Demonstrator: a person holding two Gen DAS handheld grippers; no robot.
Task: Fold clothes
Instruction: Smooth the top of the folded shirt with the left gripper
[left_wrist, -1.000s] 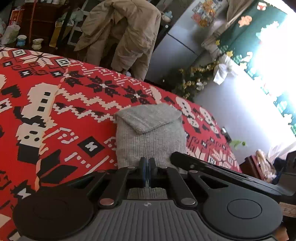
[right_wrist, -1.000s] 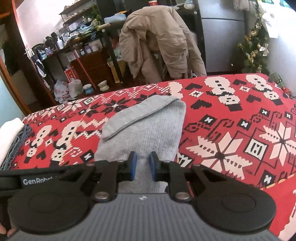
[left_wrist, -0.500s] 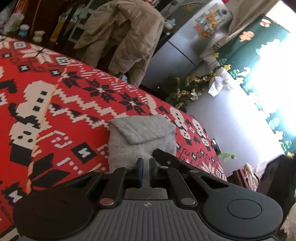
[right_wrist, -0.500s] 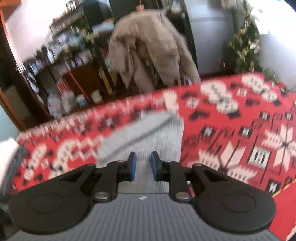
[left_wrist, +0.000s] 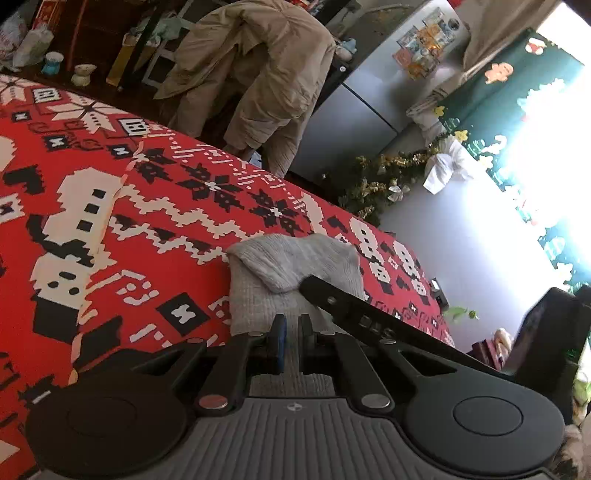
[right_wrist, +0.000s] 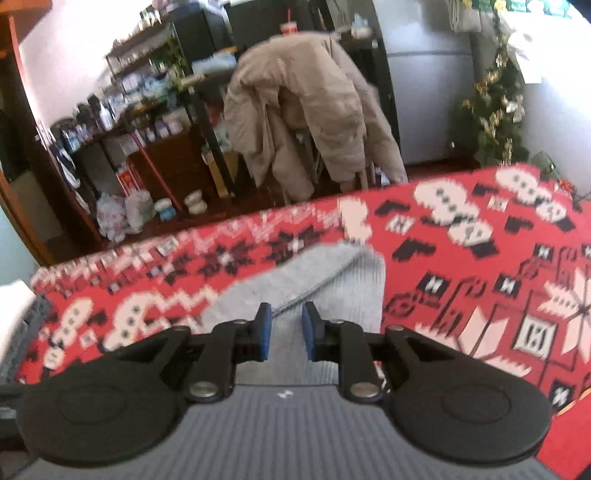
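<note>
Nearby, folded grey garment (left_wrist: 291, 269) on red patterned blanket (left_wrist: 110, 229), beige coat (right_wrist: 306, 118) behind, both grippers' fingers parted, empty.

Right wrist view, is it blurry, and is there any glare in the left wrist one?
Right wrist view: motion-blurred, smearing the red patterned blanket and grey knit garment; only the right gripper looks crisp. Left wrist view: sharp, but the window at right is blown out white, washing out the wall beneath.

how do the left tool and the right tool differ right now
The left tool has a narrow gap between its pads; the right tool is open wider. The left view is sharp; the right view is blurred. Both point at the folded grey garment on the red blanket, holding nothing.
</note>
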